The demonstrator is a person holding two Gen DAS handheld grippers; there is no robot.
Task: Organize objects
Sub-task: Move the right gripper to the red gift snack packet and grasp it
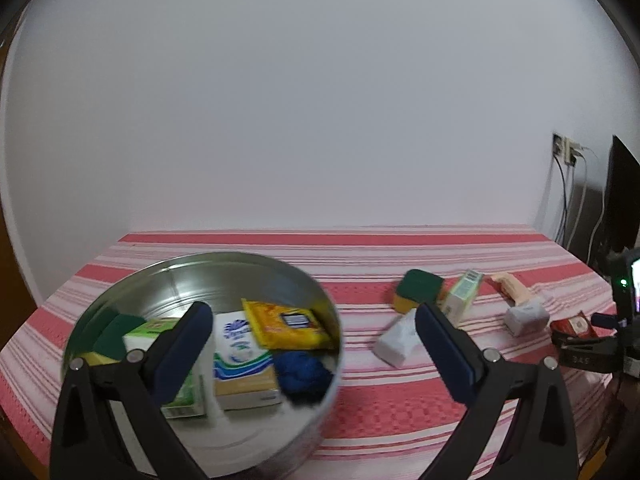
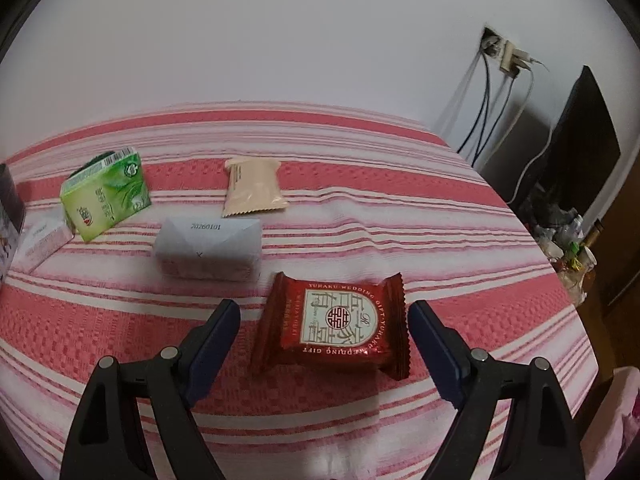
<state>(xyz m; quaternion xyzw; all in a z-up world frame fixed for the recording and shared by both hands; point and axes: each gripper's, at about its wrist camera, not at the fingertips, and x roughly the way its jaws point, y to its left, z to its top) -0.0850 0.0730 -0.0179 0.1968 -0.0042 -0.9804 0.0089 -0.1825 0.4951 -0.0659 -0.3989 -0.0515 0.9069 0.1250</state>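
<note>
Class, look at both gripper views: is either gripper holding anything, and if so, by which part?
Nothing is held. The left gripper is open above the tin; the right gripper is open around the red packet, untouched.

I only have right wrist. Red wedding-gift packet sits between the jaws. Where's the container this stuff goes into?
Observer: A round metal tin stands on the striped cloth, under the left gripper.
Operator: Anything in it?
Observer: Yes: a yellow packet, a blue-and-white box, a blue ball and more.
Operator: Left gripper holding anything?
Observer: No, it is open and empty.
Operator: Anything loose I can't see?
Observer: A green-and-yellow sponge, behind the green box.
</note>
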